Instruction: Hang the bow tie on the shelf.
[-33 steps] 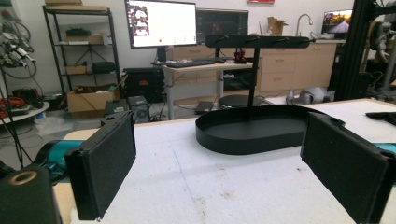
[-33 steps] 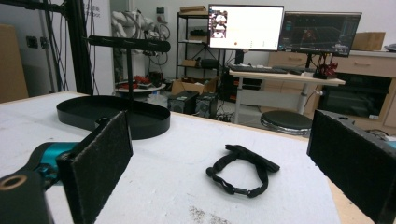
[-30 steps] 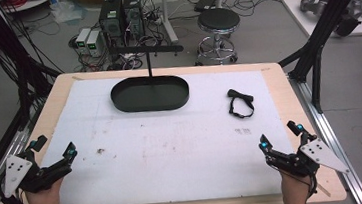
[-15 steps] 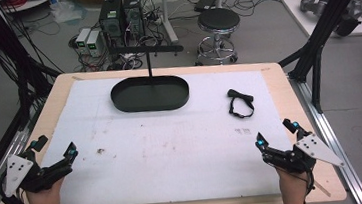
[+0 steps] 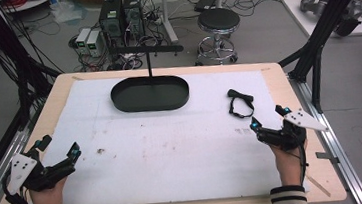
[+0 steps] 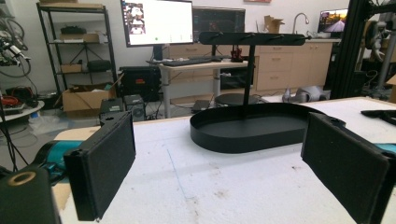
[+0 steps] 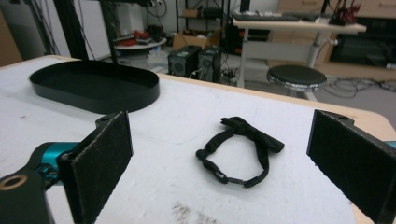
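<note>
A black bow tie with its strap (image 5: 240, 102) (image 7: 241, 150) lies flat on the white table cover at the right. My right gripper (image 5: 269, 117) (image 7: 219, 172) stands open just short of it, jaws wide, nothing between them. A black oval tray (image 5: 150, 93) (image 6: 252, 129) (image 7: 95, 84) with an upright T-shaped stand (image 5: 148, 54) (image 6: 250, 42) sits at the far middle of the table. At the near left corner my left gripper (image 5: 59, 147) (image 6: 233, 177) is open and empty, facing the tray from a distance.
The white cover (image 5: 173, 143) has small dark smudges near its middle. Wooden table edges (image 5: 287, 76) frame it. Black frame posts (image 5: 322, 23) rise at the right and left. A stool (image 5: 217, 23) and computers (image 5: 120, 15) stand beyond the far edge.
My right gripper has moved forward and a little left, toward the bow tie. The left gripper has stayed where it was.
</note>
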